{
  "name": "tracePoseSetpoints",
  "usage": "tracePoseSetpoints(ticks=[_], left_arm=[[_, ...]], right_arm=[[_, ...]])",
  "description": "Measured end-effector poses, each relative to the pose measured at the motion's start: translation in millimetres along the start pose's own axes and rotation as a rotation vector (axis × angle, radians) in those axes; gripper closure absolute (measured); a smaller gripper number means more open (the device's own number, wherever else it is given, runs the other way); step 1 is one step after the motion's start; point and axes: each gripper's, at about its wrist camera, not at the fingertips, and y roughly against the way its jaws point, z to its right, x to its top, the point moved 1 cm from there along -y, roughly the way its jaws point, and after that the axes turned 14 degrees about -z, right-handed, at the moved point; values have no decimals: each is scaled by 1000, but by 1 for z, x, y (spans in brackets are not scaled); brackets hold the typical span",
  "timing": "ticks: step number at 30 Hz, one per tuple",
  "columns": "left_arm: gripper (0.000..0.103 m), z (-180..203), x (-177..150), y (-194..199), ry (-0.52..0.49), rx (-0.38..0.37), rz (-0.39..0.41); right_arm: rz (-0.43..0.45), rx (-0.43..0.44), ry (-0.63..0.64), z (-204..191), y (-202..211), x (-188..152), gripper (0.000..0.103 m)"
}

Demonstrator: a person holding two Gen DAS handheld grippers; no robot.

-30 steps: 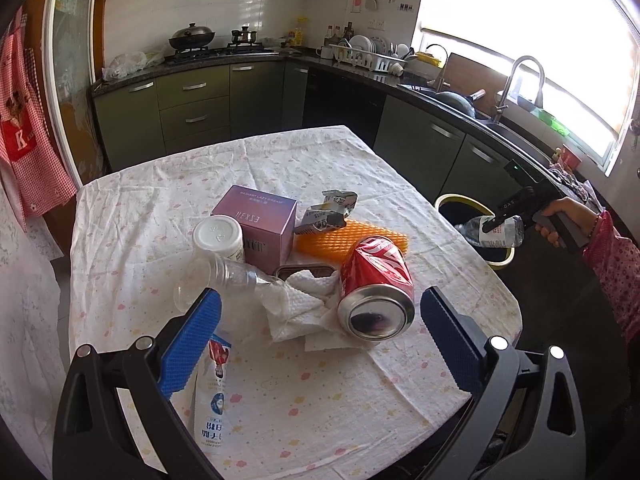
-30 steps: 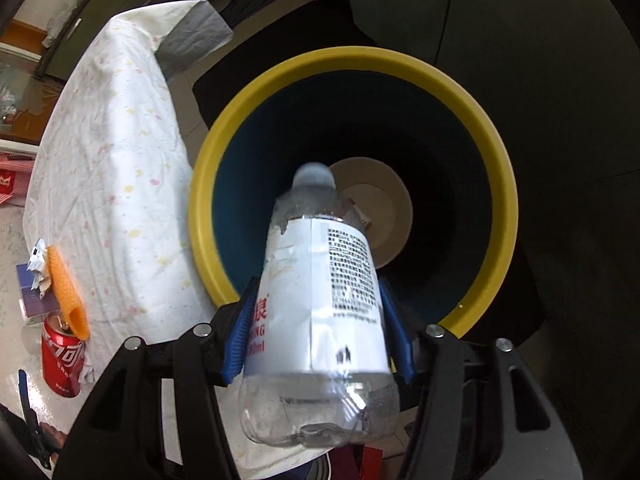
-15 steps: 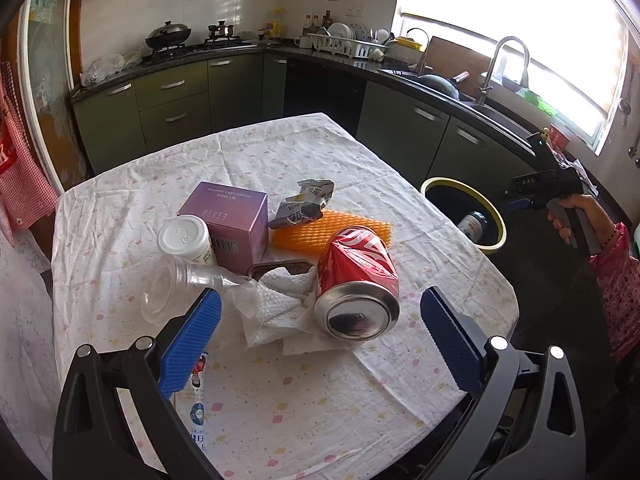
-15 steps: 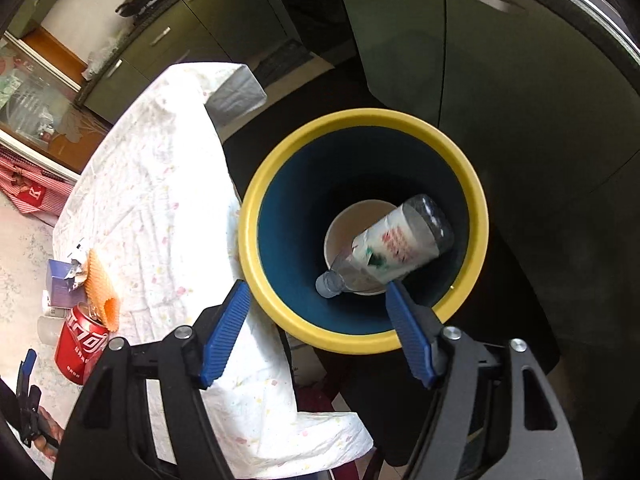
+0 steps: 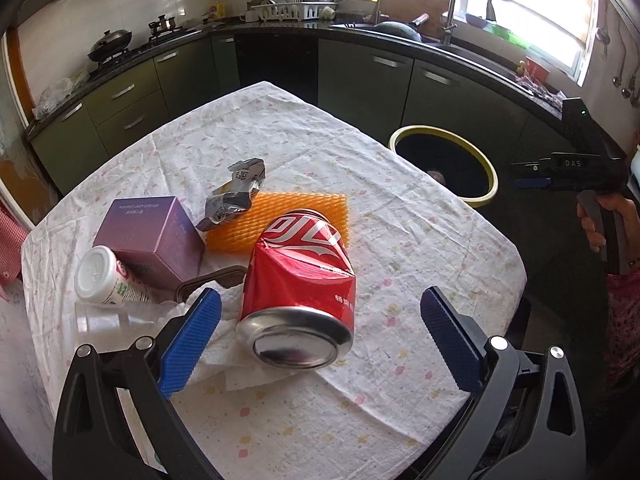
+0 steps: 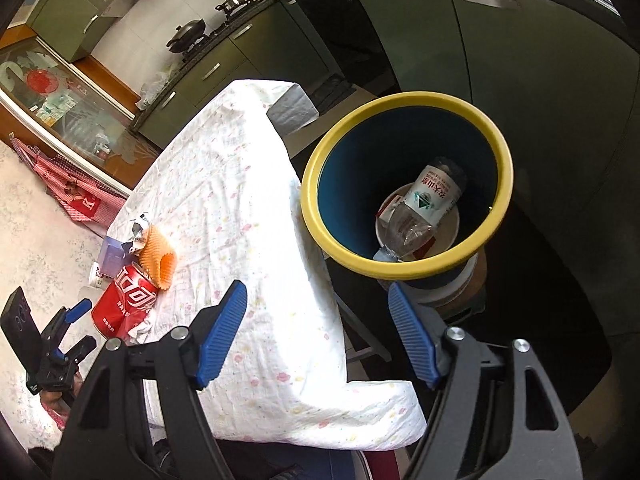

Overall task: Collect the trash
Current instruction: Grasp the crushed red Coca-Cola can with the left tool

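Both grippers wide, empty. My left gripper (image 5: 316, 336) should straddle the dented can (image 5: 298, 288) squarely, then squeeze gently.

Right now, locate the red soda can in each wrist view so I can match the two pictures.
Left wrist view: the red soda can lies on its side at centre, close between the open left gripper fingers.
Right wrist view: the can is small at lower left, on the table's far end.
Shared landmark: the yellow-rimmed bin beside the table.
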Motion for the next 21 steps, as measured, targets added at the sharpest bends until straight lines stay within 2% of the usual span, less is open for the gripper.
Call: tracePoseSetpoints(ticks=[7,18,21], left_arm=[[5,-6,20,-39,-6,45,-74],[5,-8,25,-64,-17,94,-132],[13,-8,25,-66,-18,100,-133]], right_arm=[[28,54,15,-3,6,-16,32],[17,93,19,-8,-2,-14,31],[10,99,15,-7,-6,-14,31]])
